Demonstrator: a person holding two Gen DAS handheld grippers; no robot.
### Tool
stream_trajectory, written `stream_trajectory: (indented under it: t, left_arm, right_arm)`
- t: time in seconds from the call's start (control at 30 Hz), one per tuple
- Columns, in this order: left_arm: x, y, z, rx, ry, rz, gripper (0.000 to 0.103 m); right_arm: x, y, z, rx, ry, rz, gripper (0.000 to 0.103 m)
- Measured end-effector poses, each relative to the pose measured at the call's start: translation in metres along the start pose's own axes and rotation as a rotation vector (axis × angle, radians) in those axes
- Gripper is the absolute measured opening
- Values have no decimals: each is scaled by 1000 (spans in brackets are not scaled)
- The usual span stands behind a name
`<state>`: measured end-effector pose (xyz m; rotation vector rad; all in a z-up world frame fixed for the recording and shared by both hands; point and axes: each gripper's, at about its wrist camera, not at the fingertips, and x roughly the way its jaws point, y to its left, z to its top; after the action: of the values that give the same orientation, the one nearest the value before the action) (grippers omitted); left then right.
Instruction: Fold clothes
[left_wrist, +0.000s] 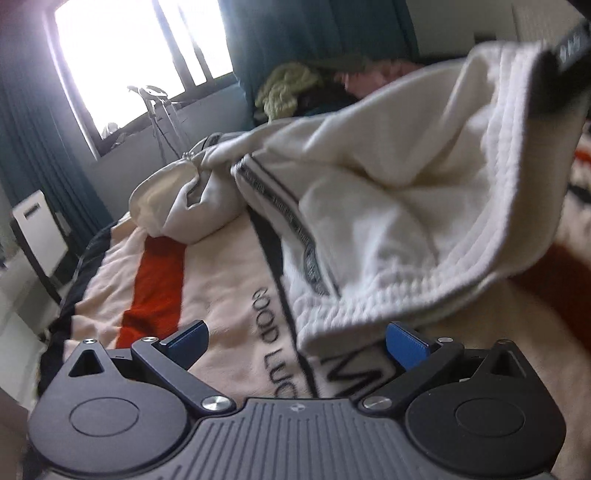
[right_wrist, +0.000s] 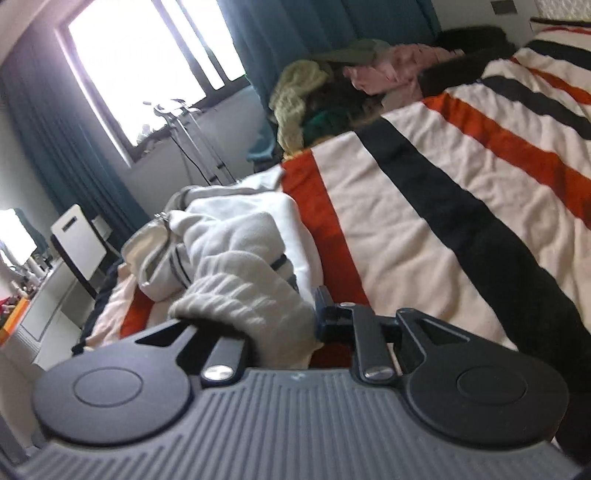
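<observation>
**White sweatshirt held above striped blanket**

Item: white sweatshirt (left_wrist: 388, 192), fleece-lined, with a ribbed hem and a dark lettered tape trim. One part hung lifted over the striped blanket (right_wrist: 424, 206); the rest lay bunched on the blanket toward the window (left_wrist: 122, 55), with a metal zip pull showing in the bunch.

Right gripper (right_wrist: 284, 325): fingers pinched onto the ribbed edge of the sweatshirt, cloth filling the gap between them. In the left wrist view the same gripper appeared as a dark blurred shape at the raised upper corner of the garment.

Left gripper (left_wrist: 295, 341): blue-padded fingers (left_wrist: 406, 345) spread wide apart with nothing between them, positioned just below the drooping ribbed hem and over the blanket's printed black lettering.

Blanket: cream ground with orange and black bands, covering the bed.

Clothes pile (right_wrist: 332, 92): olive, pink, green and dark pieces heaped at the far end of the blanket, against the teal curtain (right_wrist: 280, 40).

White appliance (right_wrist: 79, 240): on the floor beyond the blanket's edge, below the window.
</observation>
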<state>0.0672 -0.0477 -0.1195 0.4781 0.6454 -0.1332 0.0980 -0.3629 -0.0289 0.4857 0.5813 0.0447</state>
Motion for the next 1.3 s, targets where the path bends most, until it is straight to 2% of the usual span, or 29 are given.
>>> stream_trajectory:
  t: [0.03, 0.1, 0.13, 0.17, 0.2, 0.3, 0.33, 0.4, 0.47, 0.53, 0.6, 0.73, 0.87, 0.93, 1.0, 1.07, 1.17, 1.23, 1.3]
  left_arm:
    - [3, -2, 0, 15, 6, 18, 103]
    - [11, -4, 0, 34, 17, 48, 100]
    - [16, -3, 0, 33, 25, 62, 96]
    - [22, -2, 1, 27, 29, 80, 90]
    - [27, 0, 3, 11, 25, 88, 87]
    - [34, 5, 10, -48, -3, 87, 72]
    - [36, 6, 12, -68, -15, 84, 64]
    - [33, 11, 15, -115, -68, 77, 57]
    - [30, 15, 18, -162, -126, 69, 37]
    - [23, 31, 22, -267, -171, 44, 21]
    - [13, 53, 25, -397, -217, 31, 12]
    - [-1, 109, 26, -672, -240, -19, 10]
    - [13, 173, 22, -918, -145, -114, 10]
    - [29, 198, 15, -965, -63, -139, 10]
    - [48, 219, 5, -963, -9, -172, 10]
    - [57, 232, -8, -933, 3, -191, 10]
    - [69, 241, -31, -981, 7, -246, 11]
    - [77, 248, -45, -1039, 16, -287, 12]
    - [83, 255, -52, -1085, 16, -320, 14]
  right_arm:
    - [1, 0, -1, -4, 9, -22, 26]
    - [3, -1, -2, -20, 23, -63, 37]
    - [5, -3, -2, -31, 28, -79, 44]
    - [8, -5, 0, -39, 34, -84, 59]
    - [11, -6, -1, -40, 42, -89, 68]
    - [18, -14, -2, -30, 71, -102, 69]
    - [21, -17, -3, -11, 82, -102, 69]
    - [24, -21, -3, 14, 93, -102, 70]
    - [26, -24, -3, 26, 101, -101, 70]
    - [28, -26, -4, 35, 109, -98, 70]
    - [30, -25, -5, 38, 127, -89, 70]
    - [32, -13, -12, -32, 165, -36, 70]
    - [23, 11, -18, -146, 173, 102, 70]
    - [18, 19, -19, -160, 183, 191, 70]
    - [14, 23, -18, -138, 197, 286, 70]
    - [9, 26, -17, -115, 210, 380, 70]
    - [5, 27, -13, -35, 232, 518, 70]
    - [5, 22, -9, 27, 224, 550, 70]
    - [7, 20, -6, 33, 205, 487, 69]
